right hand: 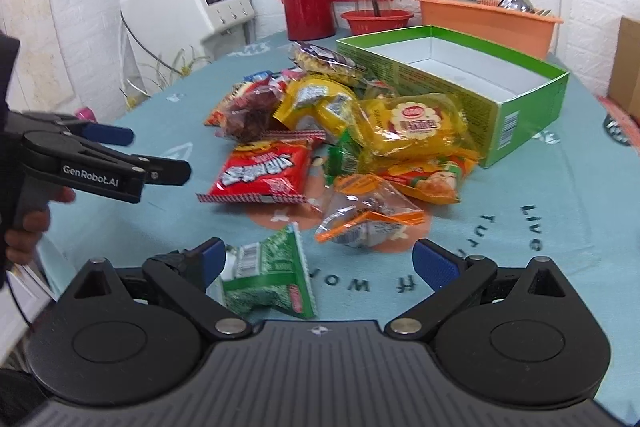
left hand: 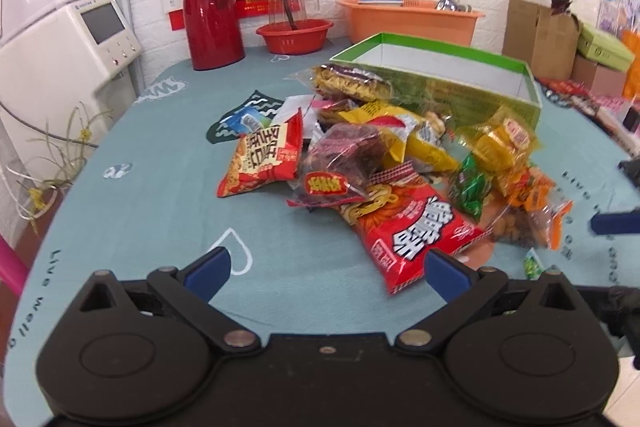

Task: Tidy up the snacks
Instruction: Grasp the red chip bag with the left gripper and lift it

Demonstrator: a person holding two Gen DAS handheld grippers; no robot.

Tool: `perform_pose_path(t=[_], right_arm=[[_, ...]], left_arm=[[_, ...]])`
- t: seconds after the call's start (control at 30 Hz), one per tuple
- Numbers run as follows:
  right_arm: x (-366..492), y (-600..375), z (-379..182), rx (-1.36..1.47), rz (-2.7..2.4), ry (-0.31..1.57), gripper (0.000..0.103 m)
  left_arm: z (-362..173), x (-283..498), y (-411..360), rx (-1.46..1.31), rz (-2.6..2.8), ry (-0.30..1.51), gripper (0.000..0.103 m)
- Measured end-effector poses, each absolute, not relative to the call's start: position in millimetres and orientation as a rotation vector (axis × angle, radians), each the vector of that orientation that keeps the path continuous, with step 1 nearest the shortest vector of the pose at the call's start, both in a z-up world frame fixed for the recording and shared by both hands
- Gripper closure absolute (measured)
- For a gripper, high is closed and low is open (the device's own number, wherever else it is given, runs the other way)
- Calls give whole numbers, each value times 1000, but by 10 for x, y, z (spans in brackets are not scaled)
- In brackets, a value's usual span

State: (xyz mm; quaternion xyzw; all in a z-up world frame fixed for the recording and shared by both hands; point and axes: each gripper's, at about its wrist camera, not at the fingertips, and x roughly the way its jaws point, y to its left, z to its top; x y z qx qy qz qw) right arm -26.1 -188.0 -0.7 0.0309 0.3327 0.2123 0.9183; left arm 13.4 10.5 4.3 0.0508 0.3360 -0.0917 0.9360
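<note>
Covering the whole scene is a teal tablecloth, and on it, toward the far side, stands an open green box with a white inside; nothing shows in the part of it that can be seen. Against the box's near wall lies the snack pile: a big red bag at the near edge, a second red bag on the pile's left, a yellow pack leaning by the box, an orange-trimmed clear pack toward the front. Apart from the pile, nearest the right-hand tool, lies a green packet.

Left gripper hangs wide open over bare cloth, empty, its right finger just at the big red bag's corner. Right gripper is also spread wide; the green packet lies between its fingers, beside the left pad, but not clamped.

Behind stand a red flask, a red bowl and an orange tub.
</note>
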Motion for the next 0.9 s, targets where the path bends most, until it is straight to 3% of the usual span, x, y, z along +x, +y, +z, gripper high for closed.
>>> perform_pose_path(t=[0.27, 0.53, 0.6, 0.73, 0.87, 0.9], right_arm=[[-19, -1526, 147, -43, 612, 608, 0], [401, -1262, -61, -181, 694, 667, 0], [498, -1250, -132, -182, 689, 701, 0], [621, -1266, -228, -106, 723, 742, 0], [556, -1255, -196, -105, 679, 719, 0], [530, -1276, -167, -104, 671, 717, 12]], left_arm=[[69, 290, 188, -46, -372, 727, 1], [-79, 651, 181, -162, -466, 843, 28], [-133, 729, 187, -172, -470, 871, 31], [-239, 847, 193, -198, -489, 912, 60], [-251, 823, 133, -163, -460, 881, 58], [-232, 799, 141, -170, -453, 875, 56]])
